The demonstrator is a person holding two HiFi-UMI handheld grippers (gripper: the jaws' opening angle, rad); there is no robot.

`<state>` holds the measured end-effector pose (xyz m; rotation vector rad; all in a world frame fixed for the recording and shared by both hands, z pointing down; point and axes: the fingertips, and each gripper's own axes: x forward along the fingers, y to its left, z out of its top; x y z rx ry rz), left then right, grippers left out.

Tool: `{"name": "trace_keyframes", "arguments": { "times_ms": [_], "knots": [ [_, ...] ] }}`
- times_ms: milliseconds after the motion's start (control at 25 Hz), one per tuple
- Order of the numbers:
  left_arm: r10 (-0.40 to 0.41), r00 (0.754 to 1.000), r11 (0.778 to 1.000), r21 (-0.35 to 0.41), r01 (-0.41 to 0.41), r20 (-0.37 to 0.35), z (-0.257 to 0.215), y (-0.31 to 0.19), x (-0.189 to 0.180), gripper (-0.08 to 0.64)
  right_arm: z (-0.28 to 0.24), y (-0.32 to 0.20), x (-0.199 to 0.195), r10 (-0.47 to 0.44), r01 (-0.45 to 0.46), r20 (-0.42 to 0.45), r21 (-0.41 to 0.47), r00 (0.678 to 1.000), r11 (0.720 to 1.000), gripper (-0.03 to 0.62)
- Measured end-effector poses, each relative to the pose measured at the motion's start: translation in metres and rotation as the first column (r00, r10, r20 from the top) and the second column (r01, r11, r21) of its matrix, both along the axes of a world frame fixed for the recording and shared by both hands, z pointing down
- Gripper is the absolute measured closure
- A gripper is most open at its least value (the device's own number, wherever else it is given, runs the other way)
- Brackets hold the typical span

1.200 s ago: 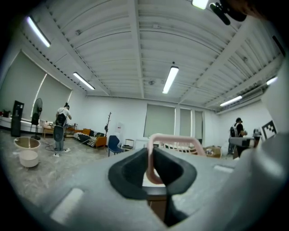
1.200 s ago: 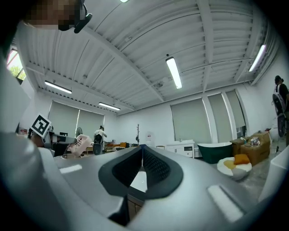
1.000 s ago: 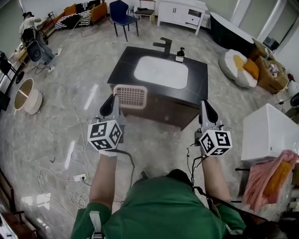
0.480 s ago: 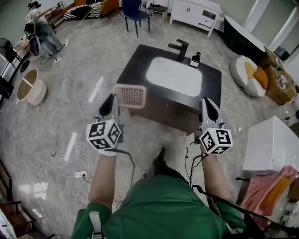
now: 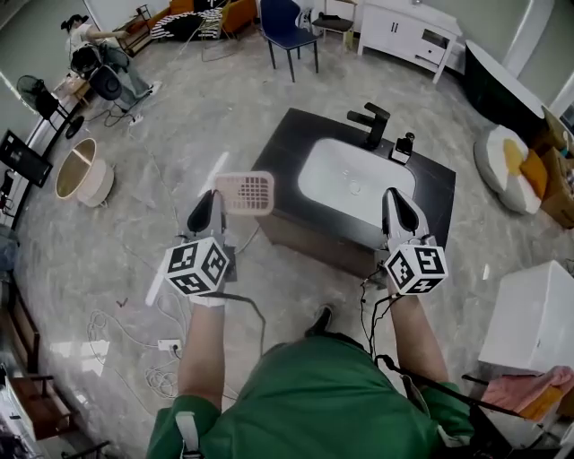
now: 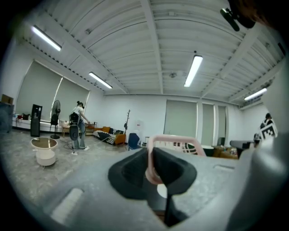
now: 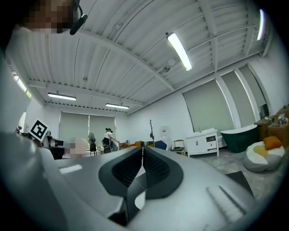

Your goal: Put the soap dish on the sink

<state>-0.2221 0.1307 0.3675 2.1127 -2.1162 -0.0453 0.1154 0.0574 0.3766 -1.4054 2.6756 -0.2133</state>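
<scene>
Soap dish [image 5: 245, 193] held short of the sink [image 5: 354, 179]
My left gripper's [image 5: 215, 211] fingers [image 6: 174, 167] pinched only its rim — a jolt could drop it; right gripper's [image 5: 398, 208] fingers were closed, empty.

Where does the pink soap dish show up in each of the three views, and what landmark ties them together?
Head view: soap dish left of centre, held by the left gripper.
Left gripper view: centre, its pink rim clamped between the jaws.
Right gripper view: not in it.
Shared landmark: the blue chair, visible in all three.
</scene>
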Motion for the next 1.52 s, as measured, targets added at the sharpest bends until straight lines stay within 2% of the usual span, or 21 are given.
{"name": "trace_keyframes", "arguments": {
  "times_ms": [280,600,840,1000,1320,1520],
  "knots": [
    [-0.046,0.999,0.998,-0.031,0.046,0.006,0.007,-0.067,-0.001,0.52,0.004,-0.081,0.005,-0.028,0.028,0.021,-0.013,0.999,1.0,0.584],
    [-0.016,1.0,0.999,-0.049,0.016,0.007,0.019,-0.15,-0.006,0.52,0.02,-0.146,0.016,0.018,-0.016,0.035,-0.038,0.999,0.999,0.584],
    [0.068,0.997,0.996,-0.049,-0.069,-0.018,0.037,-0.239,-0.018,0.52,0.027,-0.2,0.026,0.137,-0.136,0.014,-0.042,0.99,0.99,0.584],
    [0.136,0.99,0.988,-0.073,-0.139,-0.047,0.055,-0.296,-0.035,0.52,0.027,-0.234,0.007,0.203,-0.204,-0.012,-0.048,0.979,0.978,0.584],
    [0.274,0.957,0.949,-0.132,-0.285,-0.095,0.083,-0.419,-0.057,0.52,0.025,-0.293,-0.023,0.34,-0.345,-0.077,-0.075,0.937,0.935,0.584],
    [0.31,0.941,0.924,-0.192,-0.332,-0.135,0.124,-0.471,-0.057,0.519,0.046,-0.308,-0.022,0.4,-0.41,-0.105,-0.111,0.91,0.905,0.584]
  ]
}}
